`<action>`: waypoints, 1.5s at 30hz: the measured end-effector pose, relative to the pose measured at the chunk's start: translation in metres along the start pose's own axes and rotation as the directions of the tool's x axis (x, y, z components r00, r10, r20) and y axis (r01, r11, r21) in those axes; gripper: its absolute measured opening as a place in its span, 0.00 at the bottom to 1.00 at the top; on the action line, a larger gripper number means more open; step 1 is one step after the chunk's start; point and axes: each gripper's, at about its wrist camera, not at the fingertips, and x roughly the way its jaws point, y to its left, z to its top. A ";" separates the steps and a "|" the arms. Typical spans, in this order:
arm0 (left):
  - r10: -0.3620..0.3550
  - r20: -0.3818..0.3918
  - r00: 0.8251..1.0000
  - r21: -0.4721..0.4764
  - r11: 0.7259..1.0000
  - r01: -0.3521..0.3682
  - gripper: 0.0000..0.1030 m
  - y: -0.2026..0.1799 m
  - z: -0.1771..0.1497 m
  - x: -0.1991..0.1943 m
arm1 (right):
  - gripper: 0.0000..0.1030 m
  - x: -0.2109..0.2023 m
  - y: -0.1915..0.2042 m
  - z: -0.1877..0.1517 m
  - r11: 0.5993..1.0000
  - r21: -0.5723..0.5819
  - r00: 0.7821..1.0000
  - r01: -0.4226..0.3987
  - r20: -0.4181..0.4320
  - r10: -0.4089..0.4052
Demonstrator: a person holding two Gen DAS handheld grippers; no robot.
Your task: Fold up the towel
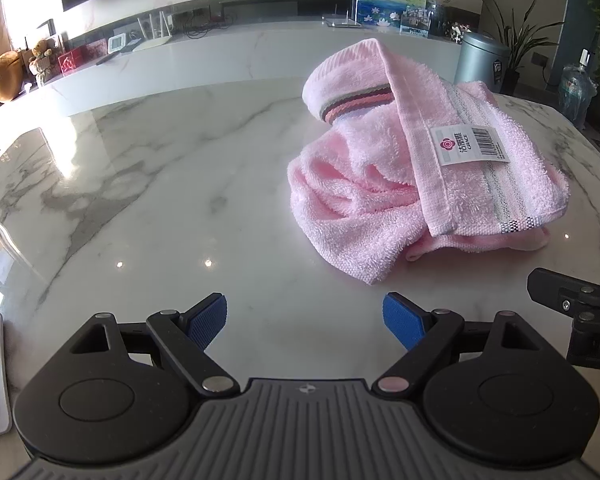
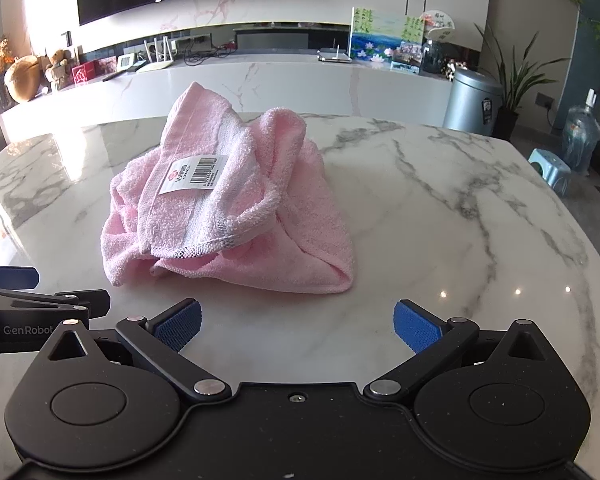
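Pink towel point(image 2: 228, 204) lies crumpled in a loose heap on the marble table point(image 2: 440, 208), white barcode label point(image 2: 192, 174) facing up (striped band partly tucked under a fold). Left gripper point(image 1: 305, 322) spread wide, holding nothing, short of the towel's near corner. Right gripper point(image 2: 298, 326) likewise wide apart and empty, just before the heap's near edge

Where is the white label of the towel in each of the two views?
Left wrist view: the label is right of centre, on the towel's top band.
Right wrist view: the label is left of centre, on the same band.
Shared landmark: the grey bin behind the table.
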 end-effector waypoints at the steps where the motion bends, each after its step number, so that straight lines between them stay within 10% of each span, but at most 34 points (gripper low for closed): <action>1: 0.000 0.000 1.000 0.000 1.000 0.000 0.83 0.000 0.000 0.000 | 1.00 0.000 0.000 0.000 1.000 0.002 1.000 -0.001 0.000 0.001; 45: 0.003 -0.021 1.000 -0.008 1.000 -0.004 0.83 0.003 -0.003 0.005 | 1.00 0.007 -0.001 -0.003 1.000 0.003 1.000 -0.017 -0.026 0.017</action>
